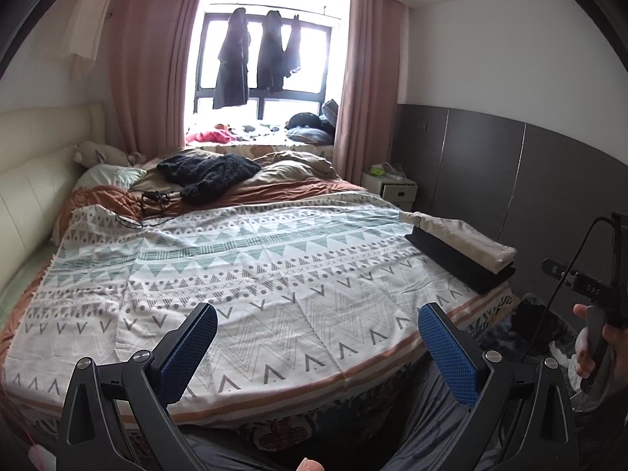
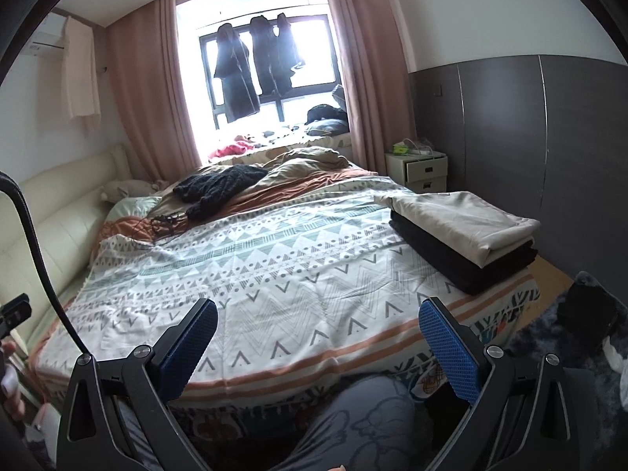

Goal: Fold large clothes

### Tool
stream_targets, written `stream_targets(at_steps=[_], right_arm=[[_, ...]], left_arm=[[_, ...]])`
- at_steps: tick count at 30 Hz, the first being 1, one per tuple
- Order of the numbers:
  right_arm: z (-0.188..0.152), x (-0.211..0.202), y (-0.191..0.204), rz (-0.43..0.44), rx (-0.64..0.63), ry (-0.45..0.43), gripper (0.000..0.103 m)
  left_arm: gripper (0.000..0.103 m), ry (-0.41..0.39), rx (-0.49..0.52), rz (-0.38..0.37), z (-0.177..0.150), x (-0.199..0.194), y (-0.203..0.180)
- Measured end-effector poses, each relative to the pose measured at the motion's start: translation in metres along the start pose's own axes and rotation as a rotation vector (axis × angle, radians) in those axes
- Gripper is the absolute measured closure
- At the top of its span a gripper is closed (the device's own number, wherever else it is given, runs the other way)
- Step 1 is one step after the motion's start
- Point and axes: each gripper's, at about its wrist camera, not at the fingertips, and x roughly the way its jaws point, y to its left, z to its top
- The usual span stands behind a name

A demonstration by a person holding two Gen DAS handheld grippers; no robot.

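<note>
Beyond the open right hand-held gripper (image 2: 318,337), folded clothes (image 2: 463,235) lie stacked.

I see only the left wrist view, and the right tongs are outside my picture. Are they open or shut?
Observer: The right tongs are open and hold nothing.
Operator: I see one drawer in the bedside cabinet. Are there more?
Observer: Yes, the bedside cabinet has two drawers, one above the other.
Operator: What is beside the white cloth on the wall?
Observer: An air conditioner is mounted just left of the white cloth.
</note>
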Motion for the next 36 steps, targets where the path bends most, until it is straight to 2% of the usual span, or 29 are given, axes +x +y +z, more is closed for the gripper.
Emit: stream_targets(at_steps=[7, 16, 25, 36], right_arm=[[-0.002, 0.006, -0.008, 0.0, 0.027, 0.011, 0.0], [-0.001, 0.008, -0.008, -0.001, 0.039, 0.008, 0.0], [-0.004, 0.009, -0.001, -0.004, 0.025, 0.008, 0.0], [-0.003, 0.009, -0.002, -0.009, 0.03, 0.008, 0.0]], left_arm=[[0.0, 0.011, -0.055, -0.002, -0.003, -0.003, 0.009], [0.001, -0.015, -0.035, 0.025, -0.006, -0.011, 0.006], [0.0, -0.007, -0.051, 0.059, -0.008, -0.011, 0.011], [0.0, -0.01, -0.053, 0.051, -0.009, -0.014, 0.011]])
